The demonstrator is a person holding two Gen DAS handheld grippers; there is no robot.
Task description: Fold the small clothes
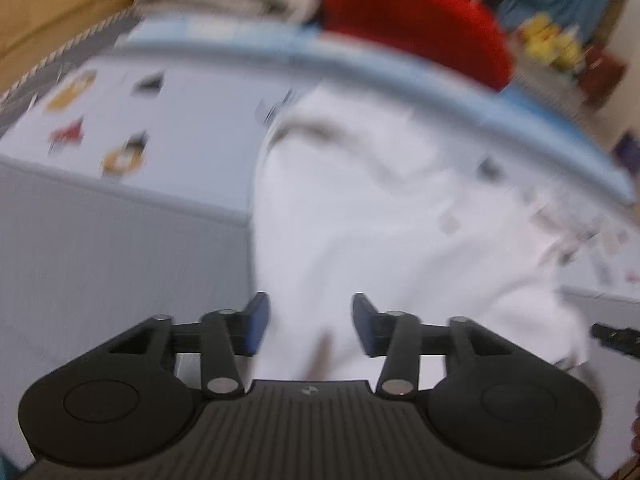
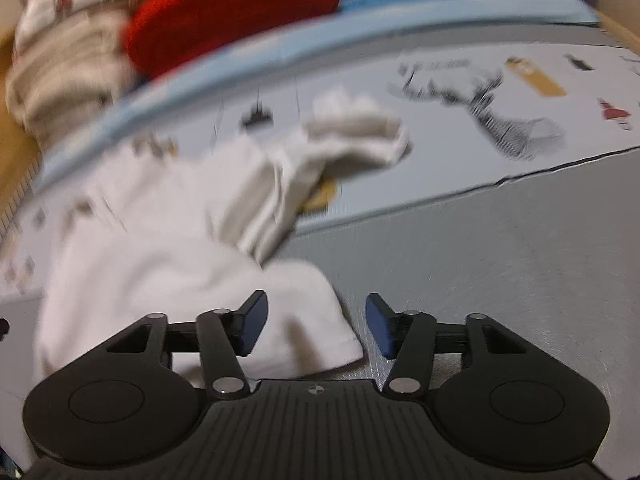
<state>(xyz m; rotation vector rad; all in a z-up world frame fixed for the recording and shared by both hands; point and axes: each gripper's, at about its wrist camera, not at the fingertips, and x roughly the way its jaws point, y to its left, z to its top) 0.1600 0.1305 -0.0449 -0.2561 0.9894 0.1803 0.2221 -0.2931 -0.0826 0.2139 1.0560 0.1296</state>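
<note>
The white garment (image 1: 384,216) lay crumpled on the patterned sheet (image 1: 168,120), its length running away ahead of both tools. The left gripper (image 1: 311,326) stood half open and empty over its near hem; the right gripper (image 2: 316,328), likewise parted and empty, straddled its near corner.

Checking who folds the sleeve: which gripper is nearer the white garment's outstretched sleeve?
Right. The right gripper sits at the hem corner below that sleeve; the left gripper is over the white garment on its other side.
</note>
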